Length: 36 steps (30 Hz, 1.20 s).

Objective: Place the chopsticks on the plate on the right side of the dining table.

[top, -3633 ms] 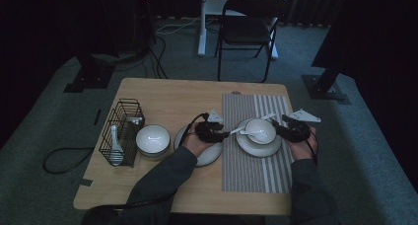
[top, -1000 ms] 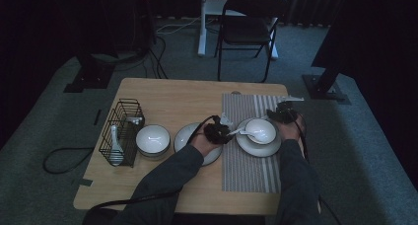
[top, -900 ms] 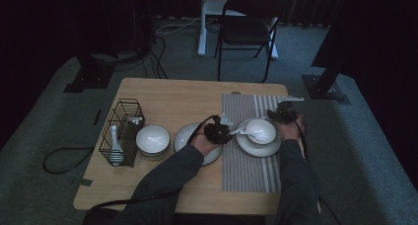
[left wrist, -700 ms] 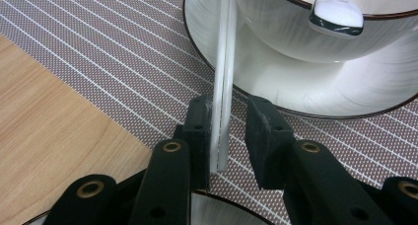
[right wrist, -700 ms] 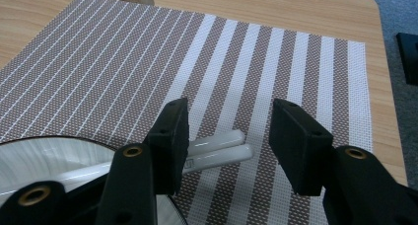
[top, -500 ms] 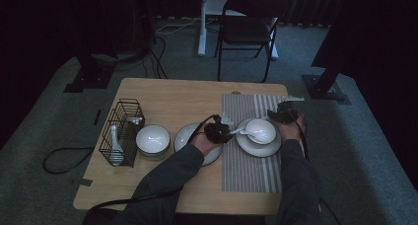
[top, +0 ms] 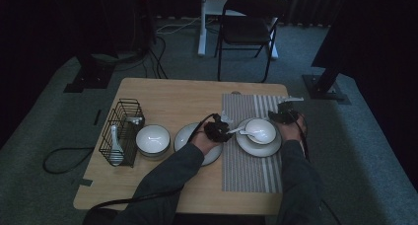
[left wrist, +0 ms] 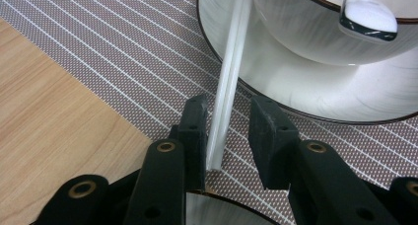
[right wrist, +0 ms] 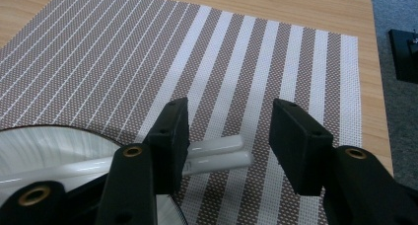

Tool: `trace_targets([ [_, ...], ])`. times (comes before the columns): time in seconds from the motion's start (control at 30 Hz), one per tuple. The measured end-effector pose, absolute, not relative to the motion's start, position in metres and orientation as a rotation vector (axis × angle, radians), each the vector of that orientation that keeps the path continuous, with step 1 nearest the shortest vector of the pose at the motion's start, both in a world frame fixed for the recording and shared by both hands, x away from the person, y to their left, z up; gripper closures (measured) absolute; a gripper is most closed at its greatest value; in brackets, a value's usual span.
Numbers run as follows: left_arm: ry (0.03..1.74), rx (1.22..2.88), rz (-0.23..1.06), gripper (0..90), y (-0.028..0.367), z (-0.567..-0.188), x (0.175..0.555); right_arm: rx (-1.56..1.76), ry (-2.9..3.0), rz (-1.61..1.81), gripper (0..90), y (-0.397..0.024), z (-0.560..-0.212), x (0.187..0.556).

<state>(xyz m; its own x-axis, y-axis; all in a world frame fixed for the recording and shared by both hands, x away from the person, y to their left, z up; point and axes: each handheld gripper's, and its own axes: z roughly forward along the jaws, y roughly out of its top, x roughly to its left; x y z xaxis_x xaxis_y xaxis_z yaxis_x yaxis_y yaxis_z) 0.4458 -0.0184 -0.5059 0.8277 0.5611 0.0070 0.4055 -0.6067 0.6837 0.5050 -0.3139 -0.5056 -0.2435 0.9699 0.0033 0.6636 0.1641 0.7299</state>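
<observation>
Left tongs (left wrist: 226, 131) newly parted around chopsticks (left wrist: 227, 82)

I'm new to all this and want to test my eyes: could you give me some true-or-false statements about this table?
A spoon lies in the bowl on the plate. True.
The wire basket stands on the striped mat. False: it stands on bare wood.
White chopsticks sit between the left fingers. True.
The left fingers squeeze them tight. False: they have just been opening; a gap shows beside the chopsticks.
</observation>
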Motion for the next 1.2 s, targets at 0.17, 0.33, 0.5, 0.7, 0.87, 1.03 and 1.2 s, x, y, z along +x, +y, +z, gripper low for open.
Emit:
trace_targets([
  [0.17, 0.711, 2.295, 0.299, 66.6, -0.017, -0.505, 0.447, 1.546, 1.973, 0.859, 49.3, -0.316, -0.507, 0.503],
  [0.33, 0.717, 2.292, 0.308, 65.0, -0.014, -0.504, 0.448, 1.544, 1.973, 0.855, 49.2, -0.318, -0.506, 0.501],
  [0.5, 0.738, 2.283, 0.312, 61.7, -0.011, -0.504, 0.450, 1.538, 1.977, 0.845, 49.3, -0.318, -0.506, 0.499],
  [0.7, 0.747, 2.289, 0.327, 58.8, -0.009, -0.504, 0.450, 1.543, 1.970, 0.840, 49.3, -0.323, -0.507, 0.496],
  [0.87, 0.758, 2.287, 0.331, 58.0, -0.008, -0.505, 0.451, 1.539, 1.970, 0.832, 49.3, -0.325, -0.505, 0.494],
  [1.03, 0.769, 2.296, 0.354, 58.1, -0.006, -0.506, 0.452, 1.539, 1.969, 0.834, 49.3, -0.326, -0.507, 0.491],
  [1.2, 0.783, 2.286, 0.362, 58.6, -0.003, -0.506, 0.453, 1.536, 1.973, 0.826, 49.3, -0.327, -0.507, 0.491],
])
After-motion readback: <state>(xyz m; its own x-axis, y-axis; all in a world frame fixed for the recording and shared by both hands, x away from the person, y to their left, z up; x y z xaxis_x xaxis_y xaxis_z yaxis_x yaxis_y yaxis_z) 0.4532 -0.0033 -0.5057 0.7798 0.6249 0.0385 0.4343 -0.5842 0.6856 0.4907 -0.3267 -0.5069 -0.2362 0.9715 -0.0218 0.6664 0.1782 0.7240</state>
